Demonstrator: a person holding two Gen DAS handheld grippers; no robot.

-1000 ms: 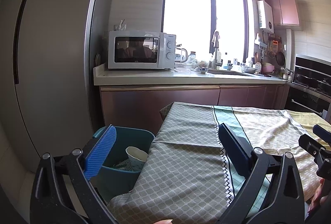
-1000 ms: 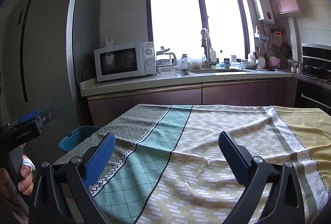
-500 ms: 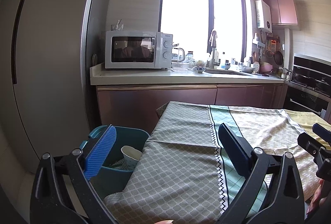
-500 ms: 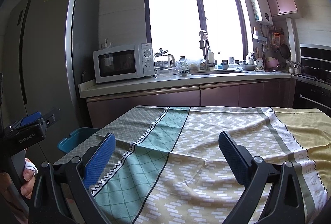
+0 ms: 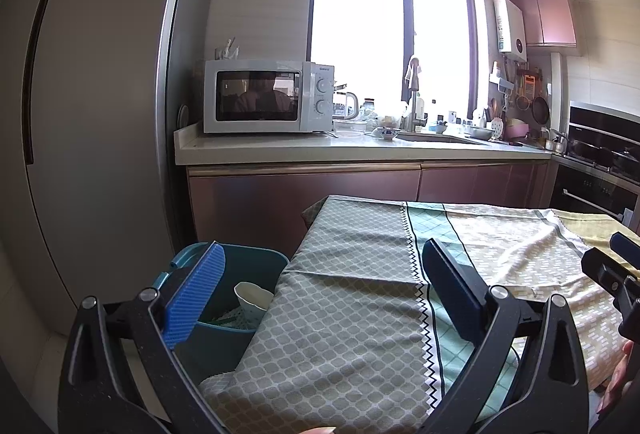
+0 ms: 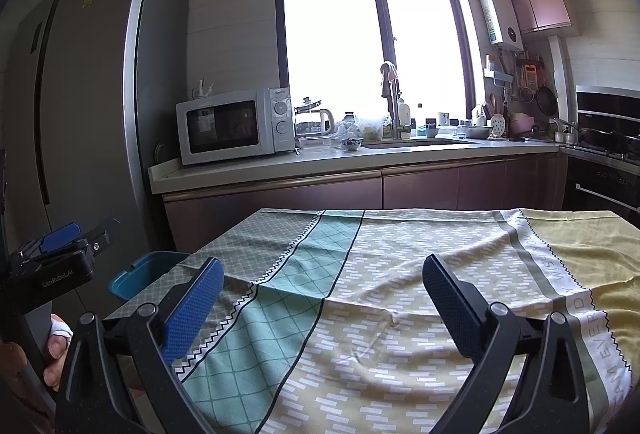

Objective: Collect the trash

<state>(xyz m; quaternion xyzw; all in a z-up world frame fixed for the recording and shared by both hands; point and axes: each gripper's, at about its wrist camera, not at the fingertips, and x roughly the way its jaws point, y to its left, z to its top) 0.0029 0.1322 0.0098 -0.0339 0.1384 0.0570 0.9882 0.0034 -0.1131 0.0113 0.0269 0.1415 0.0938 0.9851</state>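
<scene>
A teal trash bin [image 5: 244,266] stands on the floor at the table's left end; its rim also shows in the right wrist view [image 6: 138,276]. Inside it lie a white paper cup [image 5: 252,300] and some pale scraps. My left gripper [image 5: 320,294] is open and empty, held over the table's left edge with its left finger above the bin. My right gripper [image 6: 320,298] is open and empty above the patterned tablecloth [image 6: 400,294]. No trash shows on the cloth.
A tall grey fridge [image 5: 88,113] stands left of the bin. Behind the table runs a counter [image 5: 360,149] with a microwave [image 5: 268,95], a sink and dishes. An oven [image 5: 600,161] is at the right.
Both views have shifted slightly; the left gripper has drifted a little left and back, so the bin shows more. Both grippers stay open and empty.
</scene>
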